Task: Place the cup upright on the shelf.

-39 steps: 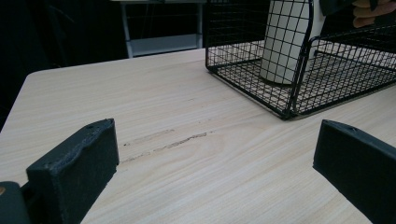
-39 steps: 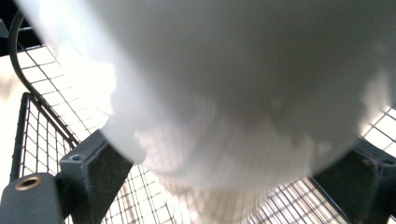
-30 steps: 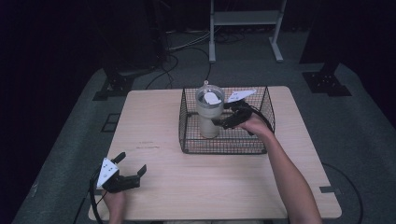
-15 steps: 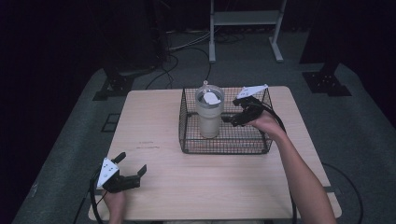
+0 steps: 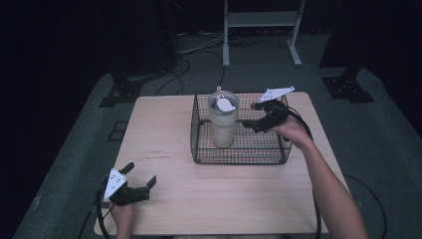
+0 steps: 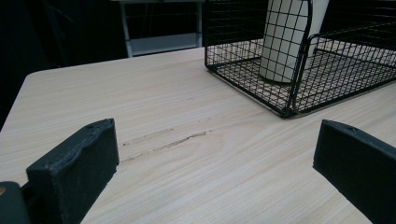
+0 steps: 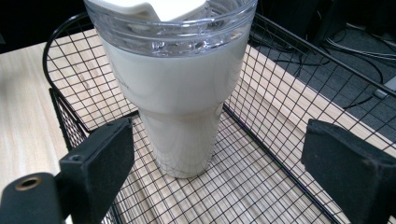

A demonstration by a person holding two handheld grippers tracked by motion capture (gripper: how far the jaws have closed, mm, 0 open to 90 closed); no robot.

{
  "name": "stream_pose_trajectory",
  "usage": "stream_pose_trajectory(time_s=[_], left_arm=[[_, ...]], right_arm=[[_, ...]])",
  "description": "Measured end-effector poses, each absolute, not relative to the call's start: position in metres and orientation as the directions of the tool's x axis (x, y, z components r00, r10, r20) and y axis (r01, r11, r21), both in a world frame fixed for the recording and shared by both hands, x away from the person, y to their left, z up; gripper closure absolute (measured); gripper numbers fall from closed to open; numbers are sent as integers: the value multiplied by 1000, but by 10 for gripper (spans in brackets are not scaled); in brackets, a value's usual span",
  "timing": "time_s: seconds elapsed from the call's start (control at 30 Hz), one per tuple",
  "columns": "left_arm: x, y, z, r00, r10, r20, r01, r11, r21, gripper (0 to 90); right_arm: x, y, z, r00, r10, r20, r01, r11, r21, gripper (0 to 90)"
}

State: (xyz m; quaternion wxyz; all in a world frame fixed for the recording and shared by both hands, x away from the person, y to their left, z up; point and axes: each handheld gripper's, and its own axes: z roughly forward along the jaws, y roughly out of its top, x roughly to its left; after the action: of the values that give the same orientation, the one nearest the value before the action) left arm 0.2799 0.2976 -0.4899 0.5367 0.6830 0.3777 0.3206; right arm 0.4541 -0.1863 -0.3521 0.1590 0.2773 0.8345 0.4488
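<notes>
Wood table [image 5: 174, 129]: tumbler [image 5: 223, 122] upright in wire basket [image 5: 239, 158] for containment, right gripper [image 5: 255, 117] spread wide just beside it, left gripper [image 5: 139, 180] parked open, empty.

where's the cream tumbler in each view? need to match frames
High view: tumbler stands upright in the left part of the wire basket, centre of frame.
Left gripper view: tumbler at top right, behind the basket's mesh.
Right gripper view: tumbler centre, close, between the open black jaws.
Shared landmark: the wire basket.
</notes>
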Motion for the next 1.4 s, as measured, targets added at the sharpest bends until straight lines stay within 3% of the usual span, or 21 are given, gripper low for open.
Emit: stream_pose_trajectory(time_s=[1.4], left_arm=[[280,296,-490,508,860,43,172,-150,974,0]], right_arm=[[400,-224,-355,-805,592,-44,277,440,854,91]])
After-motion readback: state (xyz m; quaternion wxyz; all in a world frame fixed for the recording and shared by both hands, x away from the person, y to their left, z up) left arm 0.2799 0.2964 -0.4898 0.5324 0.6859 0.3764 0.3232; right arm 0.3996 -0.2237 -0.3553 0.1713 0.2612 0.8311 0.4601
